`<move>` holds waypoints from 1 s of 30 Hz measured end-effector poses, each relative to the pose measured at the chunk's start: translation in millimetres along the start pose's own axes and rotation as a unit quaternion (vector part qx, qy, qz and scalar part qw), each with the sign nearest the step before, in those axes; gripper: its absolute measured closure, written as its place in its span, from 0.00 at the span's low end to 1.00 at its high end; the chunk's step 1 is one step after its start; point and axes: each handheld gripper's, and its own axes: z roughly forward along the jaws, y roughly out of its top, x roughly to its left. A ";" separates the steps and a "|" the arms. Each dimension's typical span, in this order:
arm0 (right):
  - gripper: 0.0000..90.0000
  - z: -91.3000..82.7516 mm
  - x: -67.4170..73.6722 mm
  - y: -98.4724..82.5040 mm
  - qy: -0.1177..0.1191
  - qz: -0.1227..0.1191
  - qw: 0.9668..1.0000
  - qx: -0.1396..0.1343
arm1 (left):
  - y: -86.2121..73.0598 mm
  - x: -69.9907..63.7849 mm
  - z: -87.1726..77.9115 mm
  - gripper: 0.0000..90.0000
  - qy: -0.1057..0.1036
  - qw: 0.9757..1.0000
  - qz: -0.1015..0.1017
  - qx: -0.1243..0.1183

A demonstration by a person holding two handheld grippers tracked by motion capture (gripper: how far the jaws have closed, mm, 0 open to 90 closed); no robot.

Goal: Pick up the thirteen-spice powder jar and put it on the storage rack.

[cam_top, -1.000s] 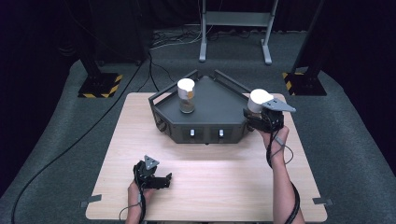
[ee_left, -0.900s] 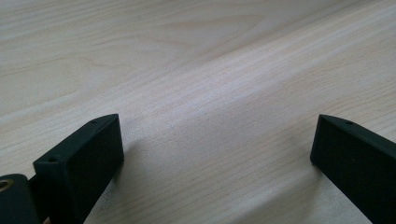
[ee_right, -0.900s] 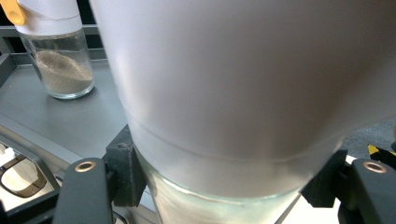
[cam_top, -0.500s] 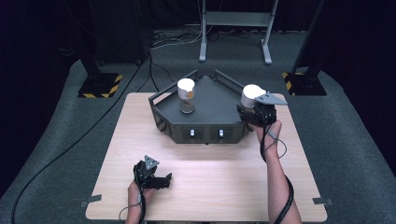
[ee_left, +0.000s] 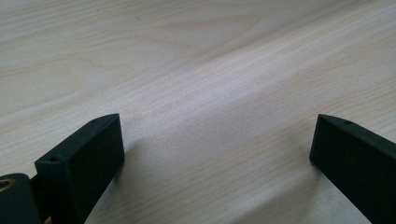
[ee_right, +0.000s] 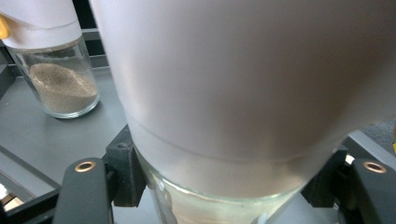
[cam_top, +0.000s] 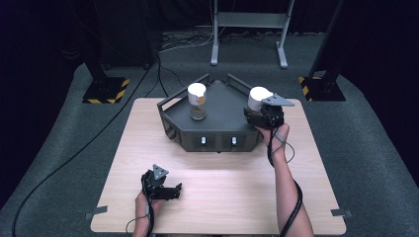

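Note:
My right gripper (cam_top: pixel 261 111) is shut on a glass jar with a white cap (cam_top: pixel 258 98), held over the right end of the dark grey tray (cam_top: pixel 225 106). In the right gripper view the held jar (ee_right: pixel 243 93) looms close, its glass pinched between the black jaws. A second jar (cam_top: pixel 197 101) with a white cap and brown powder stands upright on the tray's left part, seen also as the second jar (ee_right: pixel 53 70). My left gripper (cam_top: pixel 170 190) lies low near the table's front left, open, with bare wood between its fingers (ee_left: pixel 84 161).
The tray sits at the back middle of the light wooden table (cam_top: pixel 148 148), its front panel bearing two small white switches (cam_top: pixel 218 141). Black stands with striped bases (cam_top: pixel 106 89) and a metal frame (cam_top: pixel 247 29) rise from the dark floor behind.
My right gripper has carried the white-capped jar leftward, from beyond the tray's right corner to above its right end. The left gripper has stayed put.

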 end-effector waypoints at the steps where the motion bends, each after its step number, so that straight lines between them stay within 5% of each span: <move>1: 0.34 2.0 0.4 0.5 0.001 0.000 1.000 0.001 | 0.0 0.0 0.0 0.03 0.000 1.000 0.000 0.000; 30: 0.34 41.0 13.0 6.9 0.004 0.000 1.000 0.028 | 0.1 0.4 -0.3 0.03 -0.002 1.000 0.002 0.001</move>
